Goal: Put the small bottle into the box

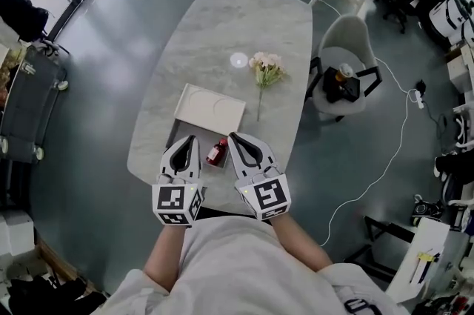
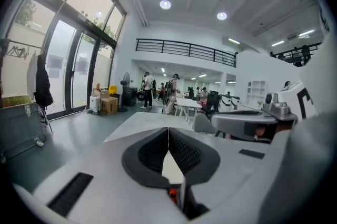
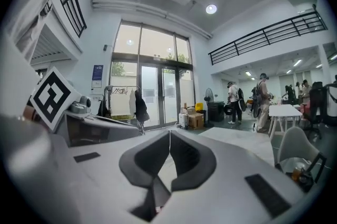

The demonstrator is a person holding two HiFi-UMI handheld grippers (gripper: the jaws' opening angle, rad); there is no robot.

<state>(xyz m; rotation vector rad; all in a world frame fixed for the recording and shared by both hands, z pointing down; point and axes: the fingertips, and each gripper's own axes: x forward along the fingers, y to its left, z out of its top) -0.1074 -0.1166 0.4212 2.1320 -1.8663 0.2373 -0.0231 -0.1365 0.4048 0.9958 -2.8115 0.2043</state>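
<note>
The small red bottle [image 1: 217, 151] lies on the marble table [image 1: 244, 17], close to its near edge and between my two grippers. Just behind it sits the open white box [image 1: 209, 107], with nothing in it. My left gripper [image 1: 192, 139] is held to the left of the bottle, jaws shut and empty. To the bottle's right my right gripper [image 1: 233, 136] is shut and empty too. Neither touches the bottle. In the left gripper view the pads meet at the left gripper's [image 2: 168, 131] tips, with a speck of red bottle [image 2: 171, 194] below. The right gripper's [image 3: 169, 134] pads also meet in its own view.
A bunch of pale flowers [image 1: 265, 69] and a small white disc [image 1: 238, 60] lie beyond the box. A grey chair [image 1: 342, 76] with things on its seat stands at the table's right. A dark suitcase [image 1: 26, 110] stands on the floor far left.
</note>
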